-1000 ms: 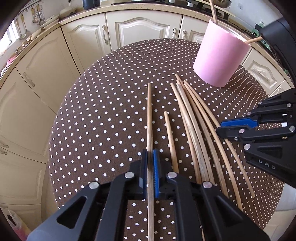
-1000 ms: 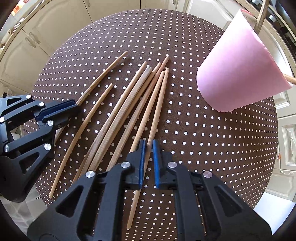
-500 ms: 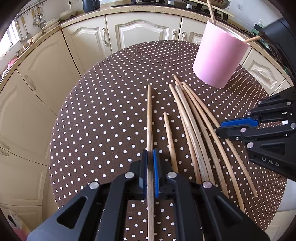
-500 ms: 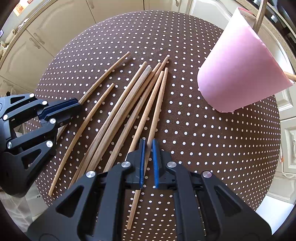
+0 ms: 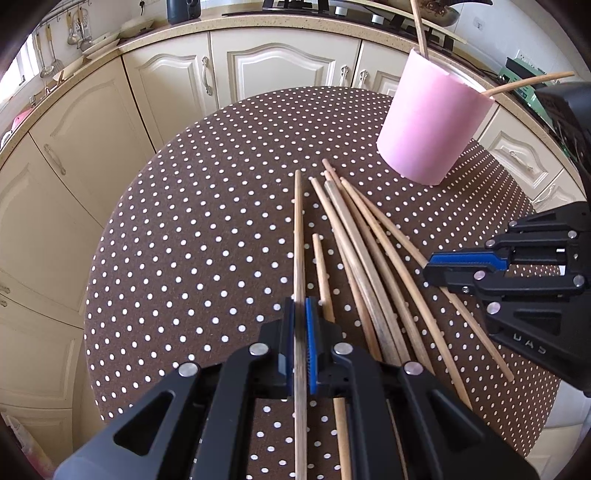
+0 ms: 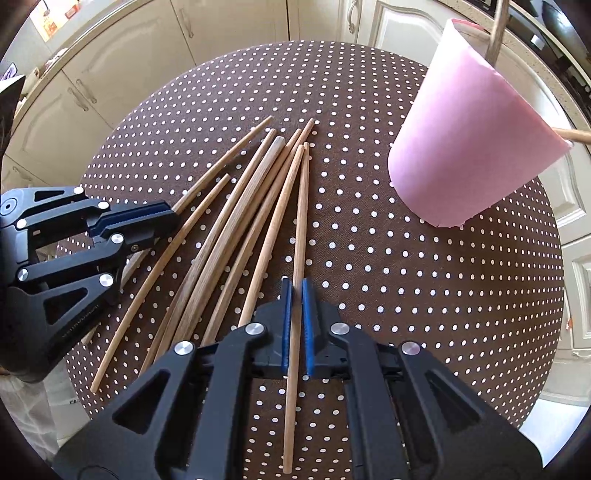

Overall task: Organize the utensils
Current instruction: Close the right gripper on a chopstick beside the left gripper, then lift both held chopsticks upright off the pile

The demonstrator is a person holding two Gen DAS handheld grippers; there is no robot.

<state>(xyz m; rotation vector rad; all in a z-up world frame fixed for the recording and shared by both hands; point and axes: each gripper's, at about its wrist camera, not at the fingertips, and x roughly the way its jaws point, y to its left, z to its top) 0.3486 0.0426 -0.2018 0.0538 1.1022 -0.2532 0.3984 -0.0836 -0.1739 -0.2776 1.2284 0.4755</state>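
Wooden stick (image 5: 298, 236) clamped in left gripper (image 5: 300, 325), blue pads pressed tight on both sides, far end pointing toward pink cup (image 5: 432, 122). Right gripper (image 6: 295, 314) nearly closed around rightmost stick (image 6: 300, 229), slim gaps at each pad, firm contact impossible to judge. Other sticks (image 6: 236, 229) fanned flat between both grippers on dotted brown tablecloth (image 6: 424, 295). Cup upright beyond stick tips, two sticks (image 5: 419, 27) inside.
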